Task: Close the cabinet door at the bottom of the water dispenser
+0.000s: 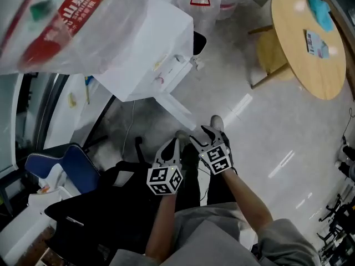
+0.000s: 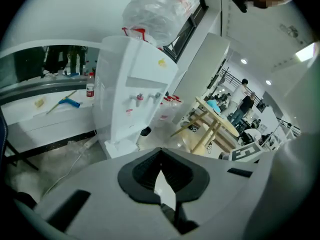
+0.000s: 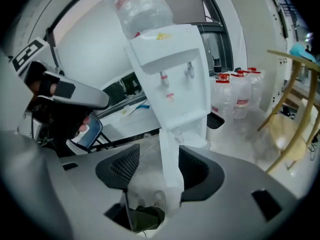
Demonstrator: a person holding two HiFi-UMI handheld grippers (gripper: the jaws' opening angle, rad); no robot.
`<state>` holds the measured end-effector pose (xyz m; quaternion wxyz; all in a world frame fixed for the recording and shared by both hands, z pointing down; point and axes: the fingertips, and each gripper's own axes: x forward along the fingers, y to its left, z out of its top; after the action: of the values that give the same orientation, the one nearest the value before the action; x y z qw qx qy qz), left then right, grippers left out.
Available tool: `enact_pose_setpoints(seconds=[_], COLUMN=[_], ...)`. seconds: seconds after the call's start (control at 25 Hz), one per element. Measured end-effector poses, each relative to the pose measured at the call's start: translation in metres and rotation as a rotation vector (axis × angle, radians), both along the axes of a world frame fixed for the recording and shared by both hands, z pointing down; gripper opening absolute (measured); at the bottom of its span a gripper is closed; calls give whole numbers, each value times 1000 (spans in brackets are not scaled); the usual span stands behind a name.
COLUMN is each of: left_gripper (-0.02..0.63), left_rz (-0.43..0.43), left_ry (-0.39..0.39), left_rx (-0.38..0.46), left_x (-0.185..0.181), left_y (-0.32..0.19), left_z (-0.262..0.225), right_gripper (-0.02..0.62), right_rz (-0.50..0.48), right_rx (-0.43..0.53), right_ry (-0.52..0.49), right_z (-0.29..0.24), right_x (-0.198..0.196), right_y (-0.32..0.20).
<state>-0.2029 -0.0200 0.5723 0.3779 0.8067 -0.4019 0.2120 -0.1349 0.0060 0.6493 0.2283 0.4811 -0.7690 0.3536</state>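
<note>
Cabinet door (image 1: 178,111) at the foot of the water dispenser (image 1: 147,54) is not closed yet. In the head view it stands swung out from the white body as a narrow white panel that reaches over the floor toward the person. The right gripper view shows the same: the panel stands out in front of the lower part of the dispenser, almost edge-on to the camera. What is behind it I cannot make out.

Both grippers hang low in front of the person, side by side and turned toward the dispenser. The right gripper (image 1: 202,137) has its jaws spread. The door is seen in the gap between them, but it lies further away and the pads do not touch it. The left gripper (image 1: 169,151) has its jaws pressed together at the tips, with nothing pinched between them; only the floor shows through the slit lower down.

As I judge it, nothing of the task itself is done. The grippers are only brought in line with the door. What is left is to reach the free edge or the outer face of the panel, push it round on its hinge toward the body, and press until it sits flush
</note>
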Motion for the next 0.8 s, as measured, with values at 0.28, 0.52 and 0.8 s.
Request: enact_pose_setpoints(seconds=[0.28,0.52,0.8], left_gripper=[6,6,7], left_rz=[47,96,152], left_ry=[-67,-97,-119], left_rx=[-3,-39,-70], left_x=[-4,1,-3], left_y=[-8,-10,0], left_z=[68,140,199], right_gripper=[259,276,282], right_rz=[-15,-60,-90], right_rx=[-67,-75,-100], right_ry=[51,117,171], right_z=[85,151,209], right_x=[-13,-26,-32], right_y=[3,-7,-10])
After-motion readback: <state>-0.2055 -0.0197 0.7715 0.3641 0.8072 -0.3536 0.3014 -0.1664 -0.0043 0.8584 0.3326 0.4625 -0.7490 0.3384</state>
